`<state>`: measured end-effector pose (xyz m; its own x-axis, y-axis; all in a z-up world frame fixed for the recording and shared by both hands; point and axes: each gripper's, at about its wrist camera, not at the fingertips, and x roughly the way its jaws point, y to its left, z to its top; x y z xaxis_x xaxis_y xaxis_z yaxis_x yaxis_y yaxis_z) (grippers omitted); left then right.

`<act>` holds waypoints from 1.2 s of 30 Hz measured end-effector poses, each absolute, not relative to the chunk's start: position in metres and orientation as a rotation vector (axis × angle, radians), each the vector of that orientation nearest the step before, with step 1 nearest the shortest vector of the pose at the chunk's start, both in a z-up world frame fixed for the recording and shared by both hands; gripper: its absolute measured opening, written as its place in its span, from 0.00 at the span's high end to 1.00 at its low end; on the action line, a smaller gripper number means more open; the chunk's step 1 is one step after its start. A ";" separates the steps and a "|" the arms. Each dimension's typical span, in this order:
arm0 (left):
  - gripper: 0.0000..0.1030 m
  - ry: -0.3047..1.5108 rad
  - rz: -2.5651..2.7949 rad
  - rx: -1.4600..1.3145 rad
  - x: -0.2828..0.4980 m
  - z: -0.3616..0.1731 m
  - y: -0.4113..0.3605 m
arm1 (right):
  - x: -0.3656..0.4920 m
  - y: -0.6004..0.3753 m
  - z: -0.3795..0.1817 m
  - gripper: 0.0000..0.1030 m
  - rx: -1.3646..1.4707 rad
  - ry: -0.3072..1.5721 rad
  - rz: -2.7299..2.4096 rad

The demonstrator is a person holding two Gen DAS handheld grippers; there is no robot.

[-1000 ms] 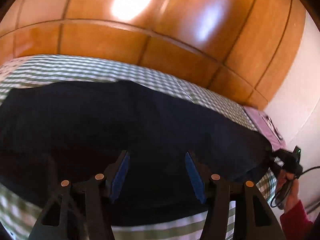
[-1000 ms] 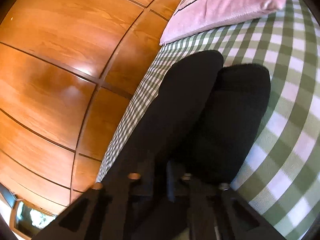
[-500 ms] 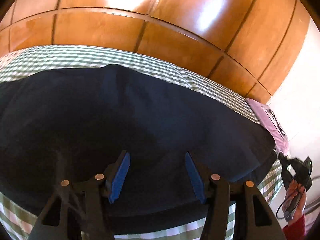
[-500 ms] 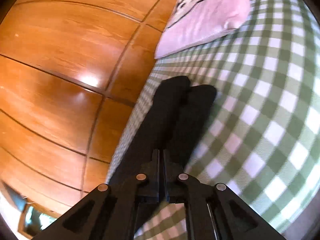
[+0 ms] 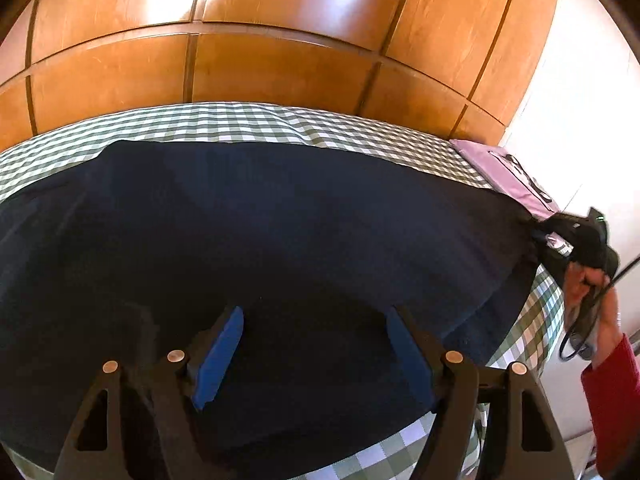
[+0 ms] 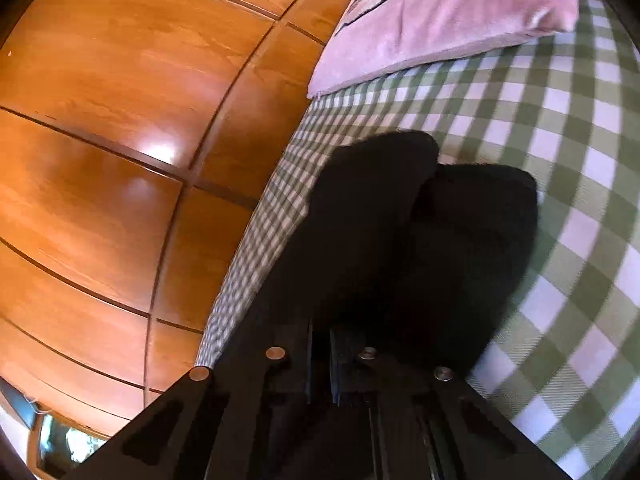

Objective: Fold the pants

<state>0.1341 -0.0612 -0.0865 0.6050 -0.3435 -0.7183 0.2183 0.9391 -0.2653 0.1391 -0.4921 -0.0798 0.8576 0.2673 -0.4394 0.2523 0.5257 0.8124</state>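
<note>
Dark navy pants [image 5: 280,240] lie spread lengthwise across a bed covered in a green-and-white checked sheet [image 5: 248,122], with wooden wall panels [image 5: 280,64] rising directly behind the bed. From the left wrist view, the left gripper [image 5: 316,344] hangs over the near side of the pants with its jaws opening and standing wide; the blue pads [image 5: 218,356] sit apart and the cloth lies beneath them, not pinched between them. At the far right end of the garment in the same view, the right gripper [image 5: 540,236] meets the edge of the pants, carried by a hand [image 5: 586,284] in a red sleeve [image 5: 612,392], with a black cable [image 5: 580,332] looping below. The right wrist view confirms this: the right gripper [image 6: 320,360] has its jaws closed tight on the dark fabric, and the two leg ends of the pants [image 6: 400,220] extend ahead of it side by side, resting on the checked sheet [image 6: 560,160]. A pink pillow [image 6: 440,16] with a dark printed design lies on the bed beyond the leg ends, near but not touching them. The same pillow [image 5: 508,176] appears at the right edge of the bed in the left view. The right wrist view is slightly blurred.
</note>
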 end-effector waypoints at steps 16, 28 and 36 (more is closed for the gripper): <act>0.27 0.848 -0.409 -0.176 0.129 -0.078 -0.066 | 0.108 -0.498 -0.084 0.84 0.910 0.670 -0.071; 0.27 0.901 -0.442 -0.139 0.136 -0.087 -0.078 | 0.115 -0.517 -0.010 0.89 0.867 0.417 0.145; 0.27 0.911 -0.428 -0.182 0.134 -0.085 -0.075 | 0.119 -0.558 -0.095 0.88 1.050 0.633 -0.033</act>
